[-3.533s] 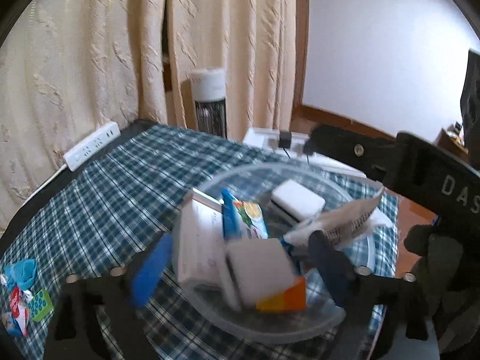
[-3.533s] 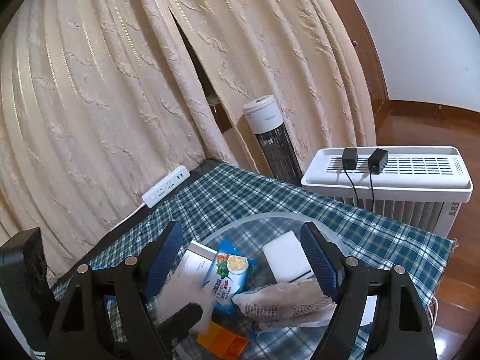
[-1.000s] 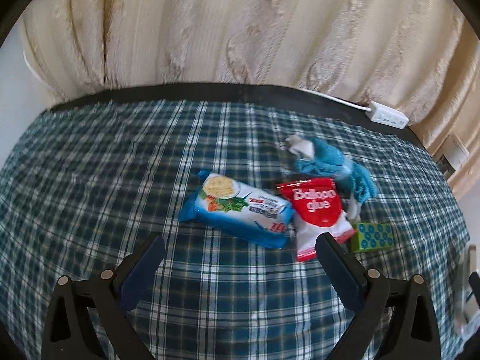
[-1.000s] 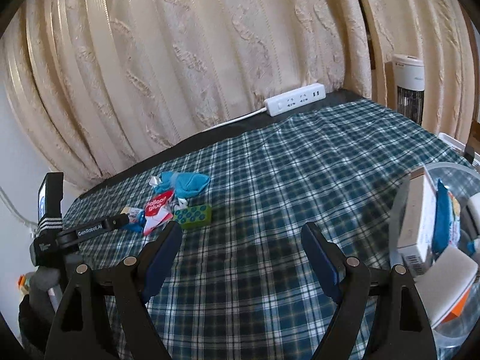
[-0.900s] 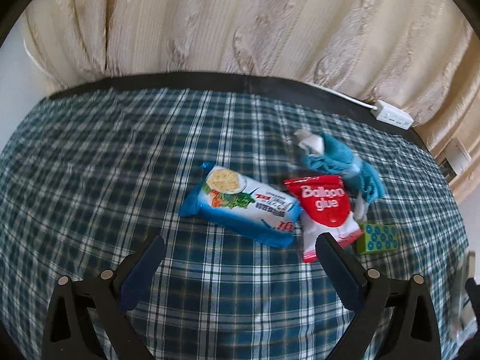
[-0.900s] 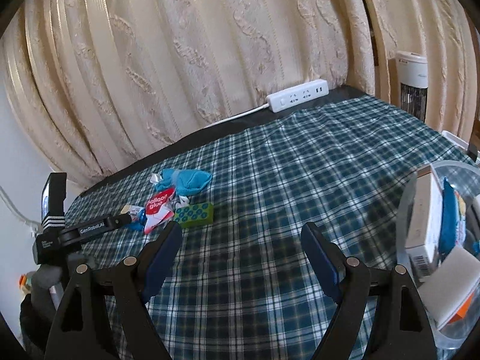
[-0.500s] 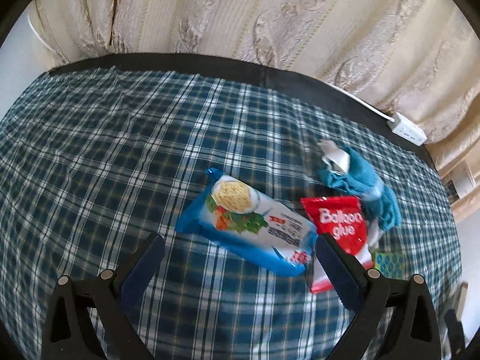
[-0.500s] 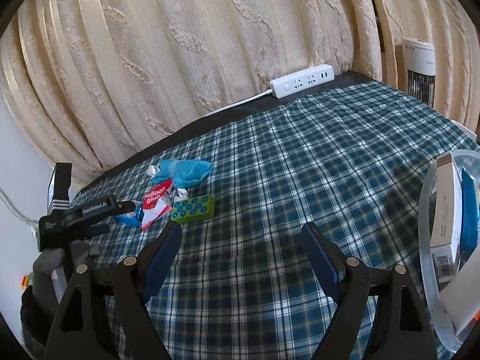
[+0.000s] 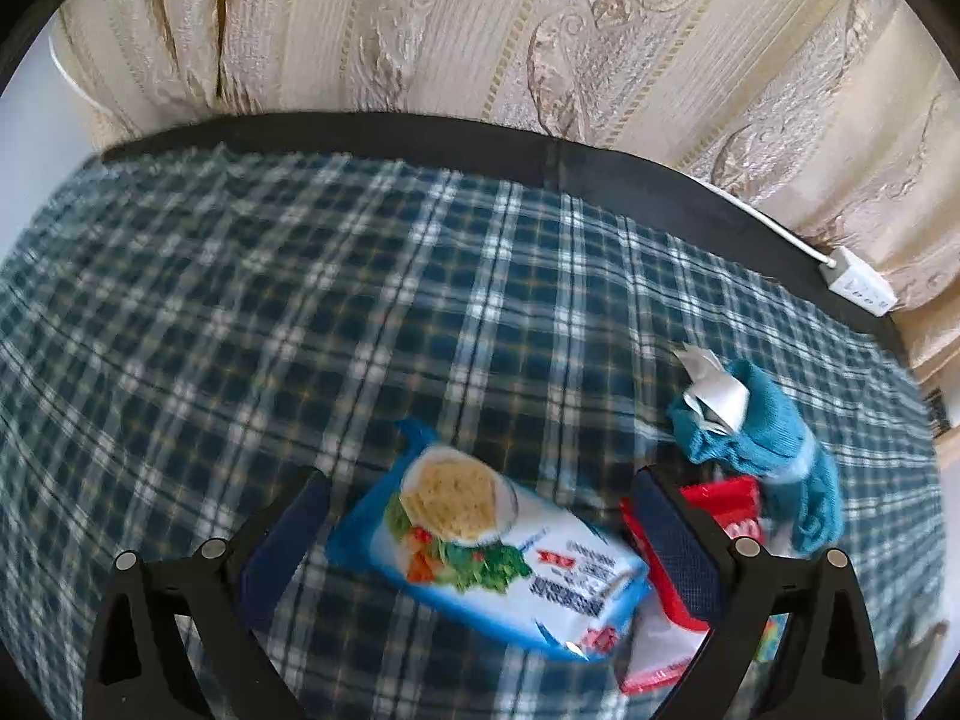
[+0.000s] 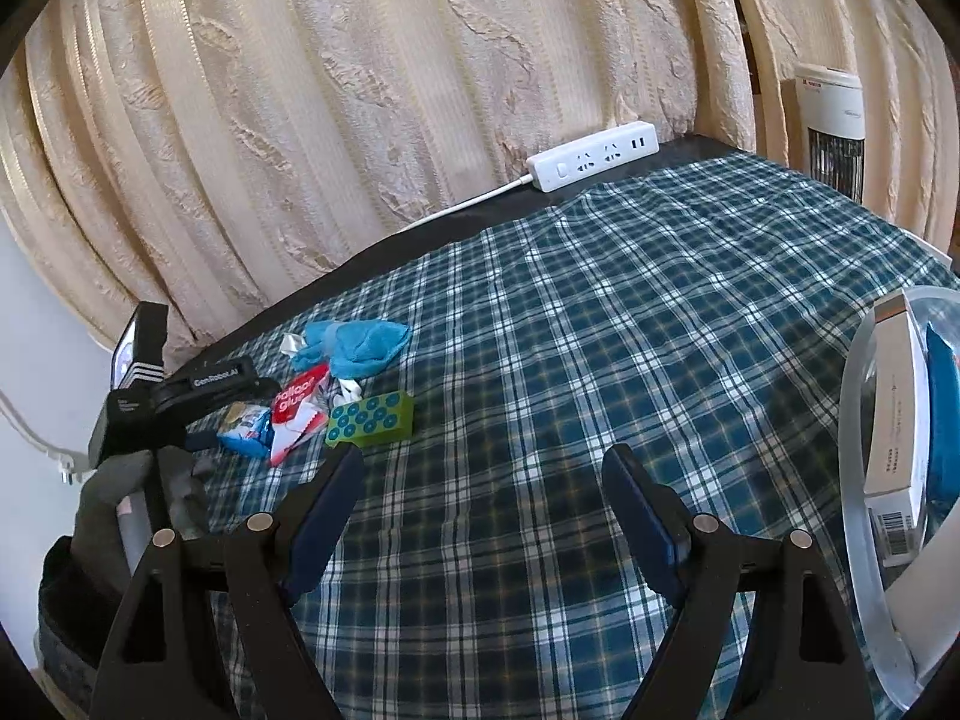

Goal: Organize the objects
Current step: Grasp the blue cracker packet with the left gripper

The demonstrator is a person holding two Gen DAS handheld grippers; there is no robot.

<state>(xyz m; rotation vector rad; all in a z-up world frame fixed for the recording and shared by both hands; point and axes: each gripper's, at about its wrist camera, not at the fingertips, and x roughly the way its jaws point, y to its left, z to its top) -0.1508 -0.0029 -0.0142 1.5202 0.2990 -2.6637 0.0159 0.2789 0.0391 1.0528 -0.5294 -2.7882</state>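
Note:
My left gripper (image 9: 480, 522) is open, its fingers on either side of a blue cracker packet (image 9: 486, 552) lying on the plaid cloth. A red Balloon glue pouch (image 9: 720, 510) and a teal cloth (image 9: 762, 432) lie to its right. In the right wrist view the same packet (image 10: 246, 423), pouch (image 10: 294, 408), teal cloth (image 10: 360, 342) and a green dotted block (image 10: 372, 417) lie at the left. My right gripper (image 10: 480, 498) is open and empty over bare cloth. A clear bowl (image 10: 858, 540) with a white box (image 10: 894, 420) is at the right edge.
A white power strip (image 10: 594, 165) lies on the table's dark far edge against cream curtains. A white tower heater (image 10: 831, 120) stands at the back right. The left gripper's body (image 10: 180, 396) and the holding hand show at the left.
My left gripper has moved from the bowl to the pile and down over the cracker packet, which now lies between its fingers. My right gripper has turned left away from the bowl.

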